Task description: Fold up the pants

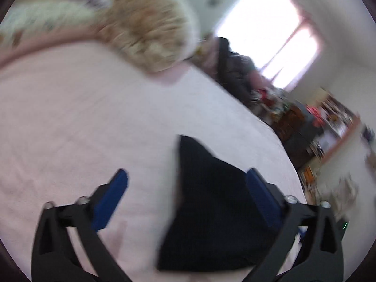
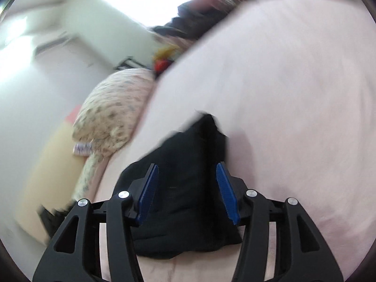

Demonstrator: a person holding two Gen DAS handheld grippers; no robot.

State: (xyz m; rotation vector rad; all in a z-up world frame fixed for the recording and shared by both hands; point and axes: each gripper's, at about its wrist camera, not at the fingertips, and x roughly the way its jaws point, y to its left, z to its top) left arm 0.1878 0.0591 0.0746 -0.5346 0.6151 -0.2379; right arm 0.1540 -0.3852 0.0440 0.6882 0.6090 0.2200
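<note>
Both grippers (image 1: 186,179) (image 2: 187,176) gape above black pants (image 2: 185,211) on pink bedsheet (image 1: 82,117)

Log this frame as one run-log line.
stage: pants folded, released | left gripper: open, empty | right gripper: open, empty | black pants: bundled on pink bedsheet

Both views bright, daylit by a blown-out window (image 1: 268,35), pure white glare, no detail. Heavy motion blur across both; shelf clutter (image 1: 329,127) and patterned pillow (image 2: 112,110) smeared. Strong fisheye bending, dark vignette at corners. Shadows soft, faint on the bed (image 2: 293,94).
</note>
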